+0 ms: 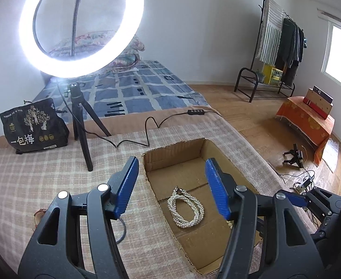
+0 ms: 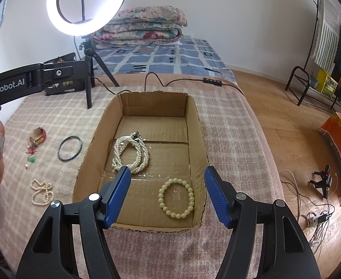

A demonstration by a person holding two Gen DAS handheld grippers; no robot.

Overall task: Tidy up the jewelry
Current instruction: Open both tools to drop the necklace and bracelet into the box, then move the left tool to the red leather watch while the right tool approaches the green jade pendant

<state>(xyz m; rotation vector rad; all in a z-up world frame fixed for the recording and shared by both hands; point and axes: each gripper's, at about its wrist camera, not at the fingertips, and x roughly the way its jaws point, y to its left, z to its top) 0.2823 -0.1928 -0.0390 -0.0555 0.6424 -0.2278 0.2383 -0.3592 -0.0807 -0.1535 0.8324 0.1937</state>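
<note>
In the left wrist view the right finger of the left gripper hides the near corner of the cardboard box, so only a few pale beads of the bead bracelet peep out beside that finger, while the small trinkets far left of the right gripper are too small to make out. A plaid woven cloth covers the surface, with a glowing ring light on a tripod, a blue patterned bed and wood floor beyond. Both grippers stand about half open and empty; the coiled white pearl necklace lies on the corrugated box floor between the left fingers, just ahead of the right gripper's left fingertip, with the round bracelet between the right fingers, and a thin dark bangle and small pearl strand on the cloth to their left.
</note>
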